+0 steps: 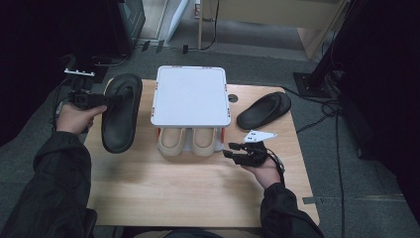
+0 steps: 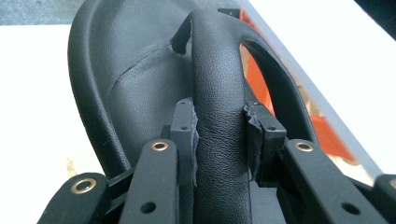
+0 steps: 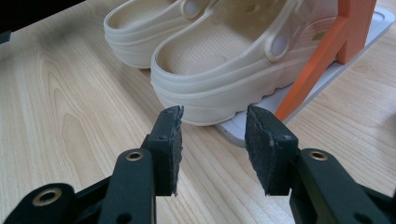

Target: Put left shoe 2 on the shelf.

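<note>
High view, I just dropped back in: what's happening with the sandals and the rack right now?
The left gripper is shut on the strap of a black sandal, held off the table beside the white shoe rack. The right gripper hovers open, holding nothing, in front of the beige clogs on the rack's lower shelf. A second black sandal lies on the table right of the rack.

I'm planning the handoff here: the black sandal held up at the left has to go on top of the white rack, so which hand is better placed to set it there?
Probably the left. The left gripper is clamped on the strap of the black sandal, beside the white rack. The right gripper is open with nothing between its pads, low by the beige clogs.
</note>
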A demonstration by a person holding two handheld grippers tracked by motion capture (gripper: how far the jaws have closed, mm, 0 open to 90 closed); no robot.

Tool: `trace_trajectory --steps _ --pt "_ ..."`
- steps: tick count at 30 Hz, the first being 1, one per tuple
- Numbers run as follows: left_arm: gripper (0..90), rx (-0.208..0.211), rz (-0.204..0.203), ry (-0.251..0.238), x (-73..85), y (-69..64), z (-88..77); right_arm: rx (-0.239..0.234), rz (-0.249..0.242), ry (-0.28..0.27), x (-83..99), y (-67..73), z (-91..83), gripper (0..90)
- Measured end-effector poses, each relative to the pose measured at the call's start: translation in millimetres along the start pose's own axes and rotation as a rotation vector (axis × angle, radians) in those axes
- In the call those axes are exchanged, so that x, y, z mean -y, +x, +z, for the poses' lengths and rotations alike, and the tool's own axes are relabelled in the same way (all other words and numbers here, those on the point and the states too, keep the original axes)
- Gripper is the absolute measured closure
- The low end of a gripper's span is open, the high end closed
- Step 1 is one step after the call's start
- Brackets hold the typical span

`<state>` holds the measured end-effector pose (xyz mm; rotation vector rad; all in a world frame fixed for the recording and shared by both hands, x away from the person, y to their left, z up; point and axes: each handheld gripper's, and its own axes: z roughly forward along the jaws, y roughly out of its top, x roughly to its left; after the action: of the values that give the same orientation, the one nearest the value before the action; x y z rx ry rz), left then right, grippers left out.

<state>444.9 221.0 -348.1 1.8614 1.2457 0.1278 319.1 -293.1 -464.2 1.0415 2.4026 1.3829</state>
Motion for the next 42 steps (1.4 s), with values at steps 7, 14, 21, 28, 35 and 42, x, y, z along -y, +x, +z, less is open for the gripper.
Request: trace_trajectory --steps 7,14,21,28,35,42 --pt "68.0 0.007 0.032 -0.002 -22.8 -19.6 -4.7 -0.001 -0.001 0.000 0.0 0.0 0.1 56.6" --pt "68.0 0.006 0.057 0.009 -44.2 -39.9 -0.7 -0.002 -0.002 -0.001 -0.1 0.1 -0.1 56.6" --pt "68.0 0.018 0.071 0.024 -61.4 -63.8 15.5 -0.002 -0.003 -0.004 -0.3 0.8 0.2 56.5" --pt "68.0 0.023 0.071 0.039 -71.7 -82.4 39.7 -0.006 -0.004 -0.008 -0.5 0.9 -0.5 56.4" --pt "68.0 0.033 0.062 0.050 -73.9 -92.5 60.7 -0.006 -0.009 -0.010 -0.8 1.1 -1.1 56.4" --pt "67.9 0.031 0.030 0.042 -75.8 -92.1 74.6 -0.009 -0.011 -0.014 -1.2 1.4 -1.3 56.4"
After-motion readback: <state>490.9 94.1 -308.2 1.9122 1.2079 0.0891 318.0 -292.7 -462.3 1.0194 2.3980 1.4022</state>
